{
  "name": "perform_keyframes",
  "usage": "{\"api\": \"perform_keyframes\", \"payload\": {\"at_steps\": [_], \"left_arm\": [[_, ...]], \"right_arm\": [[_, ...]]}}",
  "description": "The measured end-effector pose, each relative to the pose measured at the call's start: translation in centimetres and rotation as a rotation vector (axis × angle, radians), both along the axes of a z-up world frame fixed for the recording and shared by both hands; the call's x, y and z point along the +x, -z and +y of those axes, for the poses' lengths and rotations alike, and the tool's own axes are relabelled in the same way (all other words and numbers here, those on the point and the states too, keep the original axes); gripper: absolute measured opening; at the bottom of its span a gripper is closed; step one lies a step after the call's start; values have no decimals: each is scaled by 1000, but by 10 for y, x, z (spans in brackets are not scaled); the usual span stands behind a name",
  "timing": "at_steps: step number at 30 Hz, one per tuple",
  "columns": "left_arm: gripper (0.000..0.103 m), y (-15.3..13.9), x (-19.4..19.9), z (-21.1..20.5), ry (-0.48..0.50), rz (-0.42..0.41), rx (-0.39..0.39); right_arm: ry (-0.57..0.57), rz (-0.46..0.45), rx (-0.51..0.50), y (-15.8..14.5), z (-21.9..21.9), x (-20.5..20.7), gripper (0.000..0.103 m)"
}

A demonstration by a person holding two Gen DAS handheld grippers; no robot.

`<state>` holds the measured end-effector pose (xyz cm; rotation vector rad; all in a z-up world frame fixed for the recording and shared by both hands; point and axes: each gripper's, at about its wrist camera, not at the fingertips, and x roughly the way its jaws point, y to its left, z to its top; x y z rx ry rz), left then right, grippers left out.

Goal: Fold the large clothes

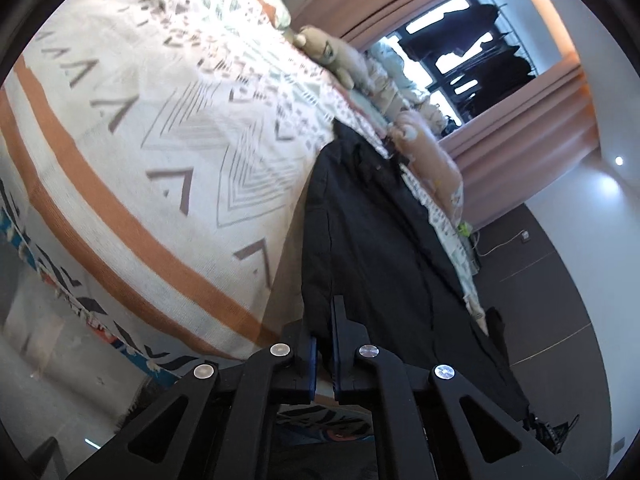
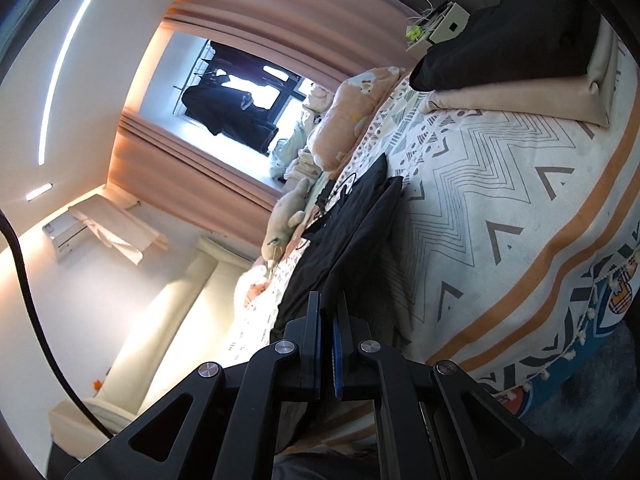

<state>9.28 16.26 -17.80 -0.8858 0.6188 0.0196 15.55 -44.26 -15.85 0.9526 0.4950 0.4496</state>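
The left tool (image 1: 325,336) has its jaws pressed together on the near edge of a black garment (image 1: 380,232), which stretches away from it across the bed toward the far side. The right tool (image 2: 327,320) likewise pinches a fold of the same black garment (image 2: 344,232), lifted in a ridge off the bed. Under the cloth lies a cream bedspread (image 1: 160,128) printed with grey chevrons and zigzags and banded in orange, with a tasselled blue-patterned border (image 2: 592,320) hanging over the bed's edge. Along the far side of the bed sit a pale plush toy (image 2: 286,216) and a peach quilt (image 2: 352,120) bunched beside it. A dark pillow (image 2: 508,32) rests on a beige one at the head. Beyond, pink curtains (image 2: 256,12) frame a bright window (image 1: 460,56) where dark clothes hang, and a light strip (image 2: 68,56) runs along the white ceiling.
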Motion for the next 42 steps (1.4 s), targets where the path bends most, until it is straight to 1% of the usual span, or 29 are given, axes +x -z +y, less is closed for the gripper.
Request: {"api": "perform_keyframes", "payload": {"at_steps": [2,6,9,13,17,22,30,34,37,40,42], "left_arm": [[4,-12,-7,0,0,-21,-3],[4,-35,-25,-4,2,-61,16],[4,-47,-44,-3,0,-96,-2],[4,-67,-67,-1,-7,-156,-13],[4,-89,-82,-1,-14,-198,-8],[4,-124,-111,-3,-14,-277,2],[4,-161,-141,-7,-33,-352,26],[4,-180,-146,-8,-41,-388,34],[4,-194,-142,-6,-40,-385,52],[4,-200,-135,-4,-45,-398,60],[4,-201,-125,-3,-48,-402,66]], "right_arm": [[2,-16,4,-6,-1,-5,5],[2,-48,3,-22,-4,-17,5],[0,-72,5,-35,-4,-26,5],[-9,-127,10,-57,-3,-42,5],[-13,-169,5,-76,0,-56,5],[-17,-218,16,-102,2,-74,5],[-20,-274,18,-127,1,-93,5],[-18,-304,35,-137,0,-89,5],[-20,-316,47,-144,2,-80,5],[-19,-335,50,-146,6,-71,5],[-16,-331,48,-148,6,-63,5]]}}
